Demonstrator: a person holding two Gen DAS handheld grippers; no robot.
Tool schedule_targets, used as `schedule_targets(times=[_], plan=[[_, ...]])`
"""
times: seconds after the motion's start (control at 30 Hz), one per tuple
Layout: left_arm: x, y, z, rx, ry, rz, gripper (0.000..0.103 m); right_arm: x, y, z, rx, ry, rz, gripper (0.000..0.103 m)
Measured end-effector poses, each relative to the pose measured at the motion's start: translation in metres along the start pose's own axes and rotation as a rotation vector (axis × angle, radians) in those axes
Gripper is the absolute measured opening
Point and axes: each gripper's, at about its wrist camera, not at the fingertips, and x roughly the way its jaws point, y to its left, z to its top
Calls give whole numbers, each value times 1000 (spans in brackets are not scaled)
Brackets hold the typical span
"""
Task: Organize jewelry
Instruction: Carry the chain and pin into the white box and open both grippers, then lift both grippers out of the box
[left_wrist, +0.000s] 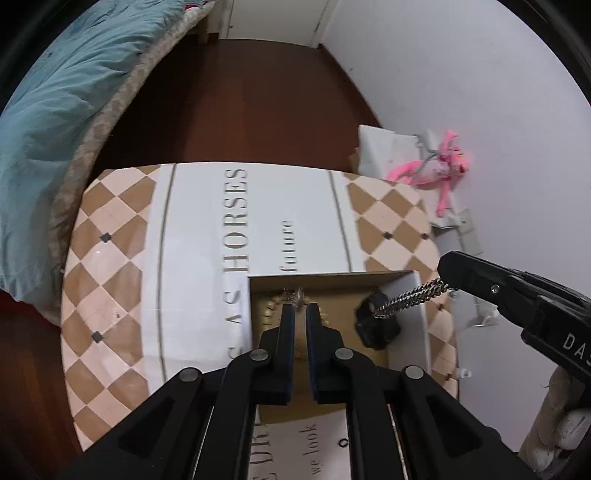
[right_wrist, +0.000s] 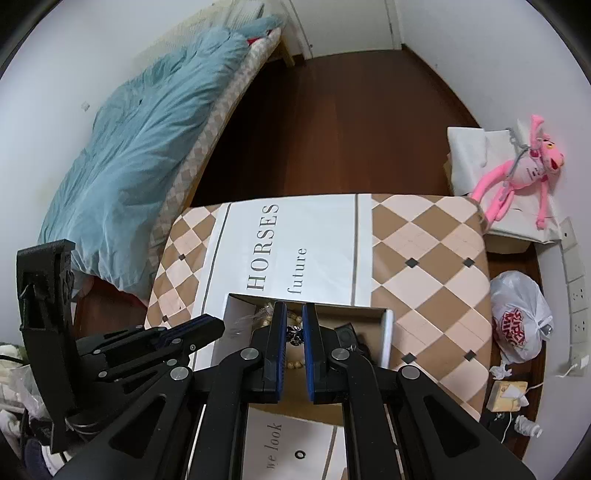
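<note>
An open cardboard box (left_wrist: 419, 295) (right_wrist: 388, 332) lies on white printed paper (left_wrist: 207, 229) spread over a checkered table (left_wrist: 110, 277). Inside it are pale wooden beads (left_wrist: 267, 314) (right_wrist: 293, 365) and a black item (left_wrist: 376, 328) (right_wrist: 345, 334). My left gripper (left_wrist: 300, 308) (right_wrist: 221, 325) hovers over the box's left part, shut, with a small glittery silver piece (left_wrist: 294, 295) (right_wrist: 247, 319) pinched at its tips. My right gripper (left_wrist: 452, 273) (right_wrist: 294, 310) is over the box's right side, shut on a silver chain (left_wrist: 410, 299) (right_wrist: 295, 334) whose free end hangs onto the black item.
A bed with a teal duvet (left_wrist: 55, 110) (right_wrist: 147, 166) runs along the left. A pink plush toy (left_wrist: 443, 173) (right_wrist: 517, 173) lies on white boxes by the right wall. A white plastic bag (right_wrist: 521, 314) and small clutter sit on the floor at right. A gloved hand (left_wrist: 565, 417) holds the right gripper.
</note>
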Motion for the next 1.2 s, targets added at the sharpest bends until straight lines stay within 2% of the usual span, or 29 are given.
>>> schedule_targets(times=[0.1,0.17,0.2,0.23,0.27,0.3,0.33,0.47,0.53,0.6,0.67,0.73,0.8,0.83,0.87,0.93,1.2], plan=[[2,5,4,-18,1,52,8,20,0,6,10,70,5,10],[4,9,5,-26,4,96,20,32,-2,8,16,116,-9,10],[3,12,6,-32,-3,110,34,35,-4,7,20,126,-11,11],[2,14,5,-38,-10,121,50,37,-7,6,21,133,-20,18],[1,16,5,-40,-19,126,55,37,-9,5,20,129,-37,32],[-1,17,5,-39,-30,134,60,37,-10,5,19,126,-41,39],[-3,18,4,-34,-40,146,61,35,-13,4,24,122,-45,48],[-6,21,-2,-23,-65,195,63,28,-20,-6,20,97,-104,49],[-6,21,-9,-20,-77,214,81,26,-23,-16,15,87,-143,50],[-6,19,-15,-11,-88,231,89,25,-25,-28,13,79,-175,55],[-4,16,-24,-2,-86,254,91,24,-30,-43,24,73,-206,57],[0,13,-32,5,-84,267,98,24,-34,-57,33,69,-231,57],[2,11,-40,8,-87,274,99,24,-36,-69,31,61,-266,70],[4,9,-43,8,-85,280,99,23,-37,-74,35,54,-282,84],[5,8,-46,9,-84,284,99,23,-37,-79,33,47,-300,93],[5,5,-53,10,-87,294,99,21,-37,-89,25,38,-340,95],[-10,-8,-70,15,-129,296,100,6,-38,-107,31,-7,-395,99]])
